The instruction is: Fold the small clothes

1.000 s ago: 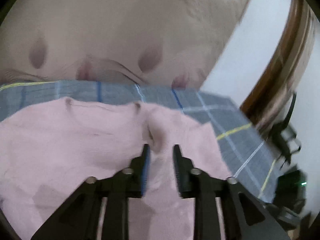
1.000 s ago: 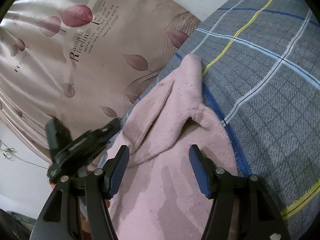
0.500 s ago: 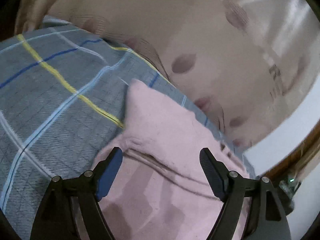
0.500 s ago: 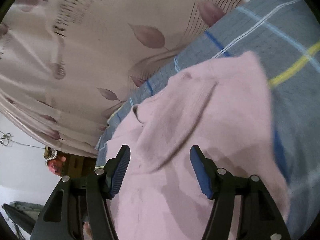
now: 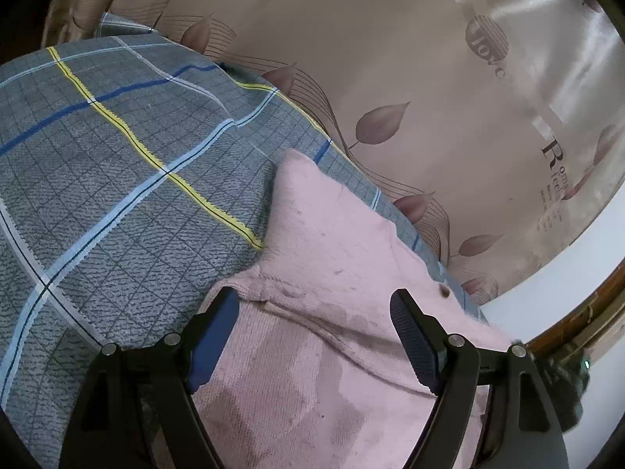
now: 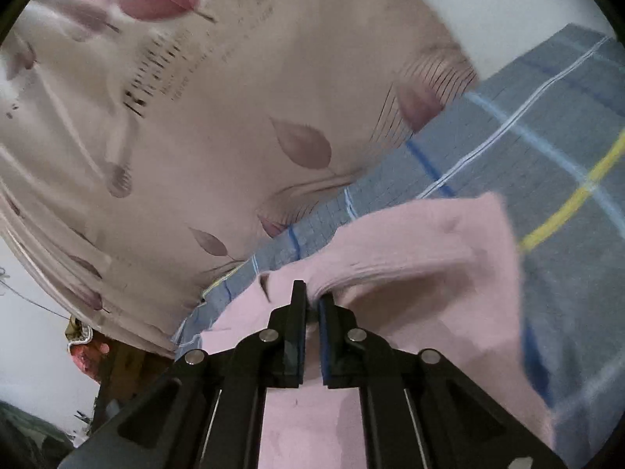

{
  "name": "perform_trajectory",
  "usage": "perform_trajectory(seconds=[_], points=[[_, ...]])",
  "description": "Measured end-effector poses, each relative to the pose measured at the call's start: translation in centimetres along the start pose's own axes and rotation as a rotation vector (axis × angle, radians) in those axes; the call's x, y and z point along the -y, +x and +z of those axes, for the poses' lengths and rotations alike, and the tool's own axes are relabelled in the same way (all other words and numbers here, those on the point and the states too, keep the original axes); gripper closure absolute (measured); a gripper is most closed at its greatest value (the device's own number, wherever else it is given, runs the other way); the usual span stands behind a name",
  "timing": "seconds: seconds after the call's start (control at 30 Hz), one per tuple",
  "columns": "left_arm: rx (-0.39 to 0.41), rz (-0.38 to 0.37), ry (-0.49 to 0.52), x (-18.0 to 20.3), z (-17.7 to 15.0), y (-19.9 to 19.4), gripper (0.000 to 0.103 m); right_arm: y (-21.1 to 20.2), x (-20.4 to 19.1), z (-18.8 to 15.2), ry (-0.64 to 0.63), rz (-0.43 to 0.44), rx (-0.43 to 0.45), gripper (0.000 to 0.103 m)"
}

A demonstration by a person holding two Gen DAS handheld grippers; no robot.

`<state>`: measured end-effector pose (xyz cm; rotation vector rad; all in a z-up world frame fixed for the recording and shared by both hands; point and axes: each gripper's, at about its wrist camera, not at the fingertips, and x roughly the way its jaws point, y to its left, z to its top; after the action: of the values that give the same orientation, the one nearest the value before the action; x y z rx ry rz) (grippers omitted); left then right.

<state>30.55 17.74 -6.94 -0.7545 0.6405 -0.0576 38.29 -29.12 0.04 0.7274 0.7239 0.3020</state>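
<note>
The left tool hangs open over the pink garment on the plaid bed cover, gripping nothing, so that side may drag or bunch. The right tool is pinched shut on a raised fold of it; so thin a bite could slip free mid-fold.

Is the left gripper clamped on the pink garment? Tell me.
No: the left gripper has its jaws wide apart over the pink garment, pinching nothing.
</note>
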Motion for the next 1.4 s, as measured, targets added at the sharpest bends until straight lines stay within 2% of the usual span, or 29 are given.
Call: perform_trajectory(seconds=[0.1,0.17,0.27,0.33,0.4,0.5,0.53,0.6,0.63,0.8,0.97,1.03,1.07,1.17,1.27,1.33,1.4], points=[[-0.001,0.006,0.005,0.2,0.1,0.0,0.022,-0.3,1.3,-2.6,-0.03,-0.086,-0.07,0.097],[-0.001,0.006,0.003,0.2,0.1,0.0,0.022,0.0,2.9,-3.6,-0.003,-0.11,-0.11,0.097],[-0.002,0.011,0.006,0.3,0.1,0.0,0.022,0.4,4.5,-3.8,0.089,-0.044,-0.134,0.092],[-0.003,0.015,0.012,0.4,0.1,0.1,0.021,0.4,5.2,-3.2,0.119,-0.035,-0.141,0.091],[-0.004,0.019,0.016,0.5,0.1,0.1,0.021,0.5,5.6,-2.8,0.154,-0.022,-0.138,0.086],[-0.005,0.022,0.018,0.6,0.0,0.2,0.02,0.2,7.6,-2.2,0.261,-0.001,-0.113,0.084],[-0.004,0.023,0.018,0.6,0.0,0.2,0.02,0.2,8.3,-2.1,0.305,0.001,-0.103,0.085],[-0.003,0.027,0.023,0.7,0.0,0.2,0.02,0.4,9.4,-1.9,0.374,0.006,-0.095,0.099],[-0.003,0.029,0.024,0.7,0.0,0.2,0.019,0.7,9.4,-1.8,0.38,-0.007,-0.099,0.098],[-0.002,0.034,0.027,0.7,0.0,0.2,0.019,1.9,6.8,-0.9,0.202,-0.084,-0.125,0.098],[-0.006,0.047,0.037,0.8,0.0,0.4,0.019,1.3,8.5,-0.8,0.216,-0.075,-0.157,0.1],[-0.006,0.048,0.038,0.8,0.0,0.4,0.019,0.9,8.8,-0.8,0.24,-0.058,-0.171,0.097],[-0.006,0.048,0.036,0.7,0.0,0.4,0.019,0.4,8.9,-0.8,0.261,-0.045,-0.177,0.09],[-0.007,0.047,0.036,0.8,0.0,0.4,0.019,-2.2,8.3,-1.3,0.242,-0.075,-0.136,0.086],[-0.008,0.053,0.045,0.8,0.0,0.4,0.019,-3.8,7.2,-1.9,0.167,-0.108,-0.101,0.086],[-0.009,0.056,0.048,0.9,0.1,0.5,0.019,-3.6,6.9,-2.4,0.104,-0.144,-0.127,0.087],[-0.01,0.053,0.044,0.8,0.1,0.5,0.019,-2.7,7.5,-3.2,0.079,-0.171,-0.176,0.096]])
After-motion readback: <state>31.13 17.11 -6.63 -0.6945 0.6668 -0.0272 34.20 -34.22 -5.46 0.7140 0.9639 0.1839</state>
